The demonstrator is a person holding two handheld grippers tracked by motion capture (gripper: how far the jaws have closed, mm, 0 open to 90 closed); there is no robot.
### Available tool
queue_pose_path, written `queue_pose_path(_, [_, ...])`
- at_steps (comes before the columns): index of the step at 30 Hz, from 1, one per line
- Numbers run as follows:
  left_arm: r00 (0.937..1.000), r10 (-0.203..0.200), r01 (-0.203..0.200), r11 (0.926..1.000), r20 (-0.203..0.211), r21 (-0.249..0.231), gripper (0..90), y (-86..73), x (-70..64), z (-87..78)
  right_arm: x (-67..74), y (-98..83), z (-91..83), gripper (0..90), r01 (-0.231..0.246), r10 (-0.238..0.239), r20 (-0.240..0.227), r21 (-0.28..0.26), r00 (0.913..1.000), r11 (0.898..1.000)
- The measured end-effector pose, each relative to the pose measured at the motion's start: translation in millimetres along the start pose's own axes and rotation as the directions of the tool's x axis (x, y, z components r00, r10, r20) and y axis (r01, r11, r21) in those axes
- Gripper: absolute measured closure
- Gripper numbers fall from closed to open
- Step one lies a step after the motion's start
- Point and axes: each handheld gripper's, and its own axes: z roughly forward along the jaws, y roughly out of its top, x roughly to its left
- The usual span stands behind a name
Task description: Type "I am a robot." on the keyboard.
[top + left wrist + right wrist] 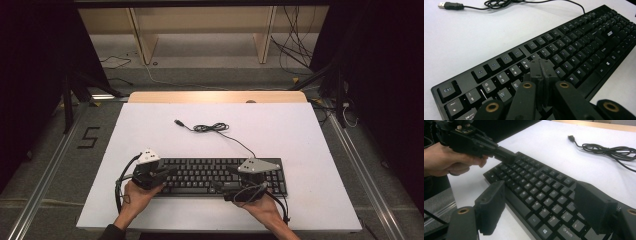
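A black keyboard [210, 175] lies near the front of the white table [300, 135], and its cable [212, 128] curls behind it to a loose USB plug [177, 122]. My left gripper [167, 173] is shut with nothing between its pads. It hangs over the keyboard's [574, 50] left part, its tips [541, 66] above the number and upper letter rows. I cannot tell whether they touch the keys. My right gripper [227, 185] stands open and low over the keyboard's [536, 187] front right part. One jaw is over the table before the front edge, the other over the keys [542, 202].
The USB plug [451, 5] and coiled cable [609, 148] lie on bare white table behind the keyboard. The left hand and its gripper [507, 156] show at the far end of the keyboard. A wooden strip [217, 96] edges the table's back; metal rails and dark stands flank it.
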Motion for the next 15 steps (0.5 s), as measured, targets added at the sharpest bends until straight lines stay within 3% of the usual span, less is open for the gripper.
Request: queue_pose_path(15, [0.9997,-0.023,0.023,0.9984,0.002,0.052,89.0,-0.2,3.2,14.1,0.6,-1.0,1.3,26.4,0.0,0.0,-0.004,0.007,1.0,1.0])
